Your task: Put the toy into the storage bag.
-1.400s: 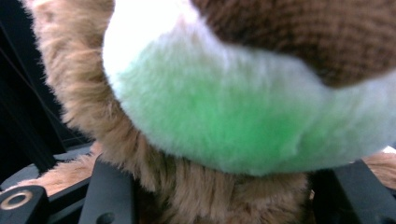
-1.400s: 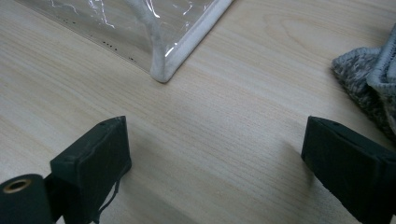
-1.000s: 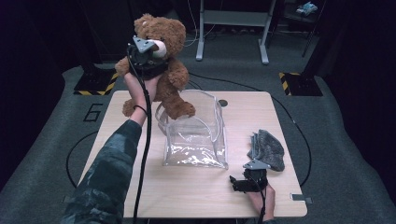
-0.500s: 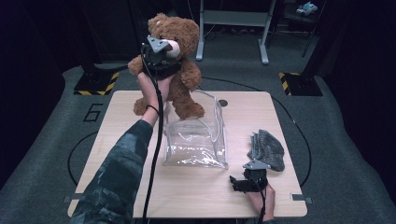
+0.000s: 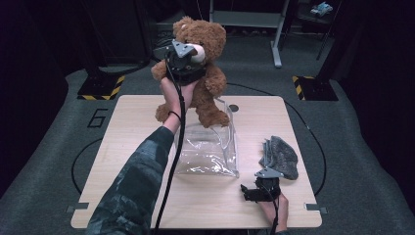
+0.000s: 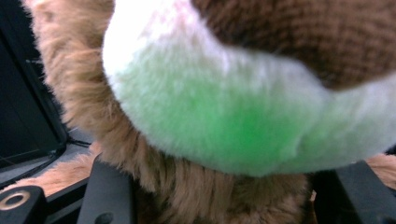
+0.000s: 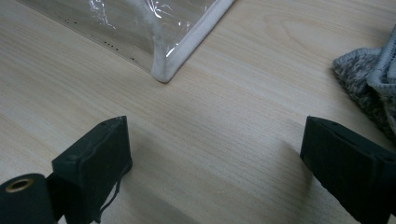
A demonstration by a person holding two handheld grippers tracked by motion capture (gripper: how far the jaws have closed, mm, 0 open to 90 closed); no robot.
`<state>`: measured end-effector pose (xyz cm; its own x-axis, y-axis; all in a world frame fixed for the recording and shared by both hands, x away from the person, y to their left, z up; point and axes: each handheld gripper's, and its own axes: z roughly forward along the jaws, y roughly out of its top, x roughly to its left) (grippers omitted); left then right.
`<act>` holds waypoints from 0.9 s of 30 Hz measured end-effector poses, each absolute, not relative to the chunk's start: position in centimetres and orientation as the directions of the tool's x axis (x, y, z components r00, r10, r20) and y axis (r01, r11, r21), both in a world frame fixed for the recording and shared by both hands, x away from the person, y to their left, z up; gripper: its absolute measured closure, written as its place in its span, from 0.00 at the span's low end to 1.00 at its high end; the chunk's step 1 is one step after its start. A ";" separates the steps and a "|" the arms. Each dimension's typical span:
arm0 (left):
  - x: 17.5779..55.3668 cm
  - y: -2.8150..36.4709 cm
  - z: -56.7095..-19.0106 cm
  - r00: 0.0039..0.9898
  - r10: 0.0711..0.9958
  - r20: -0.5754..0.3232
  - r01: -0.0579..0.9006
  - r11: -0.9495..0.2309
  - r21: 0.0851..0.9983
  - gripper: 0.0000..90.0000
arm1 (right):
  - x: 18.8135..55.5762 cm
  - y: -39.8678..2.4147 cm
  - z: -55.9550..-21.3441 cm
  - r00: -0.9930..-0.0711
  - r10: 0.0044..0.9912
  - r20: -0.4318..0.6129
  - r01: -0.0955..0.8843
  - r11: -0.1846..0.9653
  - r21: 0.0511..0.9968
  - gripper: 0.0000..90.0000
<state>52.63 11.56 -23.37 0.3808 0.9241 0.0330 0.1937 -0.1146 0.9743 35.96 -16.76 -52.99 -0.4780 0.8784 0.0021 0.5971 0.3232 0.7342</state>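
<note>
The left gripper [image 5: 182, 58] holds the teddy bear [image 5: 209, 81] up in the air, above the 12 o'clock edge of the table [image 5: 122, 147]; its jaws press on the fur just under the white muzzle [image 6: 224, 112]. A clear plastic bag [image 5: 208, 149] stands at the middle. The right gripper [image 7: 215, 163] rests near the 5 o'clock corner, jaws wide apart and empty, beside a grey cloth [image 5: 281, 156].
</note>
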 end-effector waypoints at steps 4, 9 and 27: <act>52.8 11.3 -24.0 0.388 0.922 -0.005 0.204 -0.080 0.976 0.48 | 36.0 -16.8 -53.0 -0.482 0.876 0.003 0.597 0.325 0.734 0.09; 52.8 11.8 -25.1 0.397 0.917 -0.042 0.225 -0.052 0.973 0.48 | 35.9 -16.8 -53.0 -0.485 0.875 0.008 0.597 0.324 0.734 0.09; 51.7 12.1 -28.5 0.437 0.896 -0.078 0.296 -0.061 0.953 0.45 | 35.9 -16.8 -53.0 -0.480 0.877 0.007 0.599 0.322 0.734 0.08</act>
